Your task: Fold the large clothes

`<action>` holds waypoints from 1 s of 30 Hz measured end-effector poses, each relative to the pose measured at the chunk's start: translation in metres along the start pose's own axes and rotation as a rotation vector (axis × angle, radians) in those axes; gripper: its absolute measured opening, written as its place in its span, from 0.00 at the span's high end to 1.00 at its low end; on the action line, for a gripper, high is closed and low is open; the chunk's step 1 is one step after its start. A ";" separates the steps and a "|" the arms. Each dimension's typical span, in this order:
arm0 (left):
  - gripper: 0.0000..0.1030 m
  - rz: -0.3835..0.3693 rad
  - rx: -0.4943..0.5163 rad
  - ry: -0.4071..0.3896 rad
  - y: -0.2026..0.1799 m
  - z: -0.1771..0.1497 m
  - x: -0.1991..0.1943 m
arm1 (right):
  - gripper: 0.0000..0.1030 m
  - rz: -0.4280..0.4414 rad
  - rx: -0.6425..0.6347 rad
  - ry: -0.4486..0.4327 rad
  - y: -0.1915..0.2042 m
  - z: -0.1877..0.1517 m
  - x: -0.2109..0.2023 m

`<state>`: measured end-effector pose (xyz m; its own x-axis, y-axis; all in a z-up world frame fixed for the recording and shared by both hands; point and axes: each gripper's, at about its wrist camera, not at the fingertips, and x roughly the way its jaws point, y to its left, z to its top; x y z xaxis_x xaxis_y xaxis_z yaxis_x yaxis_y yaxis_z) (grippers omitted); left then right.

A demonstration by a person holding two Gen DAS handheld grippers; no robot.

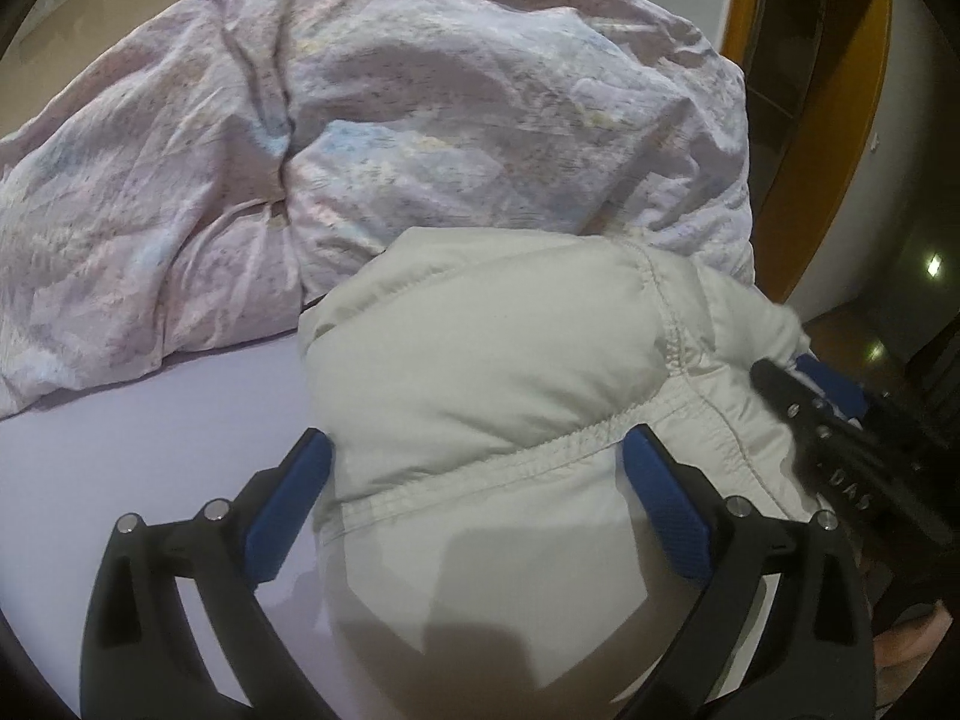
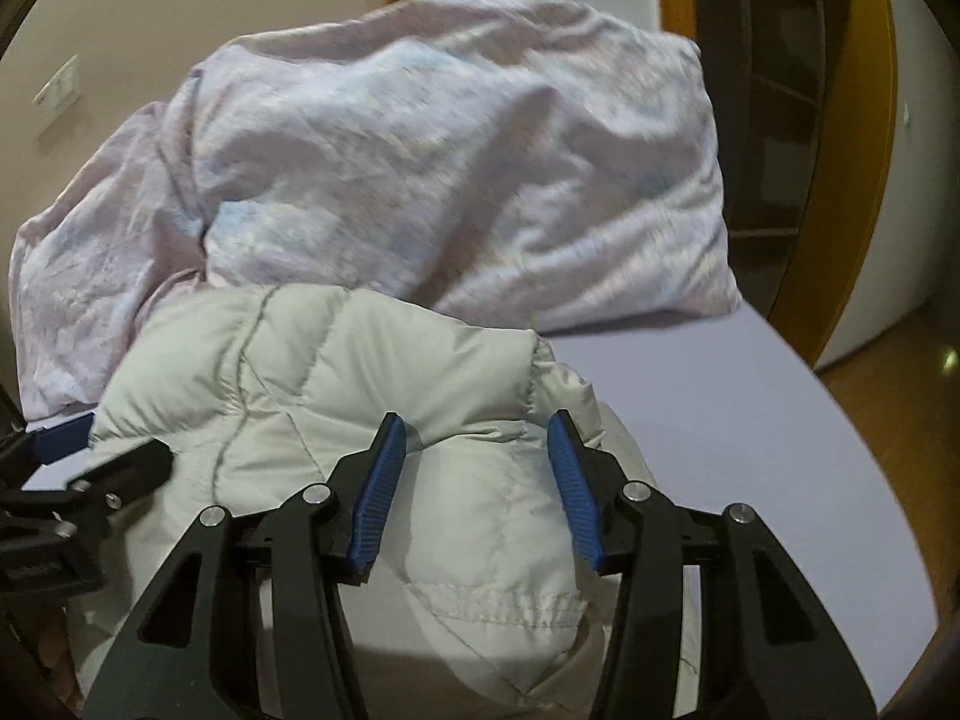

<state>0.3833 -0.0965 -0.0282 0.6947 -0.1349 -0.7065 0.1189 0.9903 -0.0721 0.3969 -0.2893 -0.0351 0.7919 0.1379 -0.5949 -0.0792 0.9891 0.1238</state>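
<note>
A cream puffy jacket (image 1: 480,348) lies bunched on the lavender bed sheet (image 1: 150,432). My left gripper (image 1: 477,438) holds a thick fold of it, with both blue pads pressed into the sides near a stitched seam. In the right wrist view the same jacket (image 2: 300,360) fills the space between the pads of my right gripper (image 2: 477,420), which squeeze a padded fold. Each gripper shows in the other's view: the right one's black finger (image 1: 798,408) at the jacket's right edge, the left one's finger (image 2: 126,468) at its left edge.
A crumpled pale lilac duvet (image 1: 360,120) is heaped right behind the jacket. Bare sheet (image 2: 750,420) lies to the right, ending at the bed edge above a wooden floor (image 2: 900,408). An orange door frame (image 1: 840,120) stands beyond.
</note>
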 end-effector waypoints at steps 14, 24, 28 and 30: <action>0.02 0.064 0.062 -0.003 -0.028 -0.001 0.027 | 0.30 0.045 0.142 0.029 -0.041 -0.026 0.035; 0.02 0.117 0.089 -0.034 -0.043 -0.004 0.048 | 0.30 0.034 0.170 0.019 -0.053 -0.030 0.045; 0.02 0.131 0.095 -0.049 -0.047 -0.006 0.054 | 0.30 0.033 0.177 0.017 -0.055 -0.030 0.049; 0.02 0.136 0.097 -0.055 -0.049 -0.006 0.057 | 0.30 0.034 0.181 0.017 -0.056 -0.030 0.052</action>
<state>0.4127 -0.1520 -0.0696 0.7467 -0.0040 -0.6651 0.0869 0.9920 0.0915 0.4239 -0.3359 -0.0968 0.7801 0.1733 -0.6011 0.0056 0.9589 0.2837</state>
